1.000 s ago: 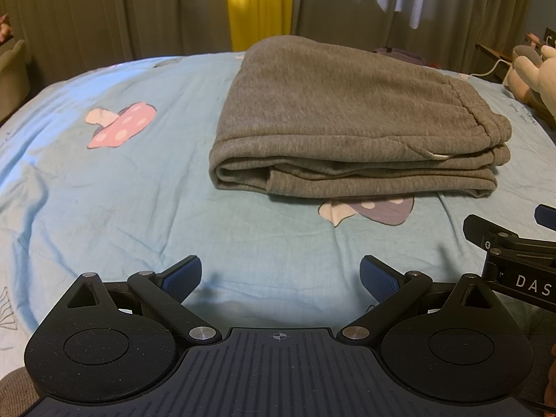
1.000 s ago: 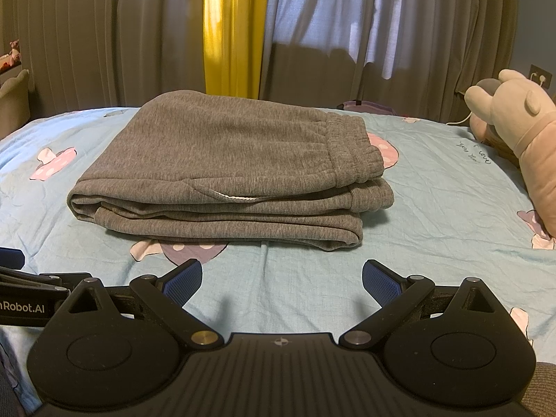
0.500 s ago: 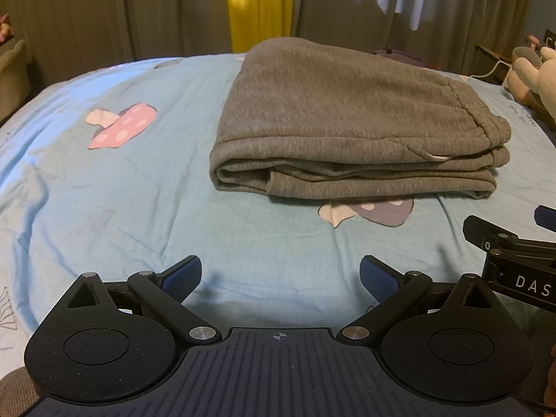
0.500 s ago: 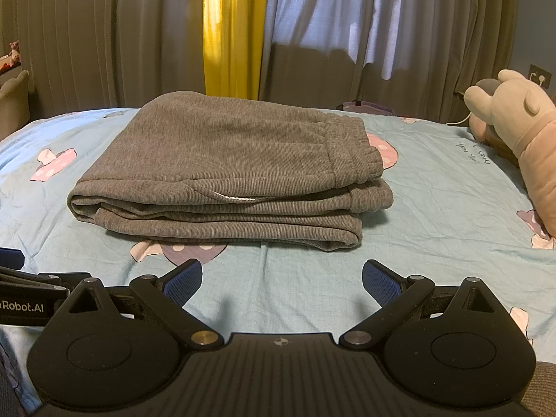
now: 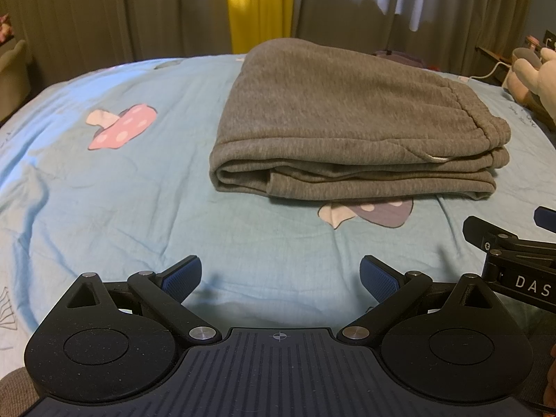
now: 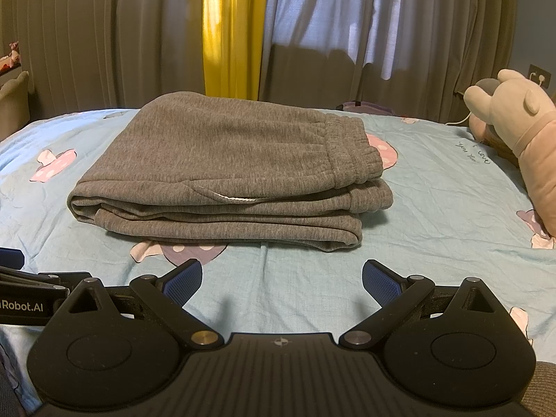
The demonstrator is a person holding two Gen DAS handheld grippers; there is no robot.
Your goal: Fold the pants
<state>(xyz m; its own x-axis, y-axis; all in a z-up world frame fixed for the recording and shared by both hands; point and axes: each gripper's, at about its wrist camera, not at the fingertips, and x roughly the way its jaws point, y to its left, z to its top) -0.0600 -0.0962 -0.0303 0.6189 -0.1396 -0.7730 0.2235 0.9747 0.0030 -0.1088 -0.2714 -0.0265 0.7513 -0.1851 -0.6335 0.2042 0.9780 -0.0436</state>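
Note:
Grey sweatpants [image 5: 347,125] [image 6: 226,166] lie folded in a thick stack on the light blue bed sheet [image 5: 104,191] [image 6: 434,208], the elastic waistband at the right end. My left gripper [image 5: 280,278] is open near the bed's front, well short of the stack, nothing between its blue pads. My right gripper [image 6: 282,279] is open too, just in front of the stack's near edge and apart from it. The side of the right gripper shows at the right edge of the left wrist view, and the left one at the left edge of the right wrist view.
The sheet carries mushroom prints [image 5: 121,127] [image 6: 54,165]. A pale plush toy [image 6: 521,132] [image 5: 535,69] lies at the bed's right side. Grey and yellow curtains [image 6: 226,34] hang behind the bed. A cable and wall socket [image 6: 538,78] sit at the far right.

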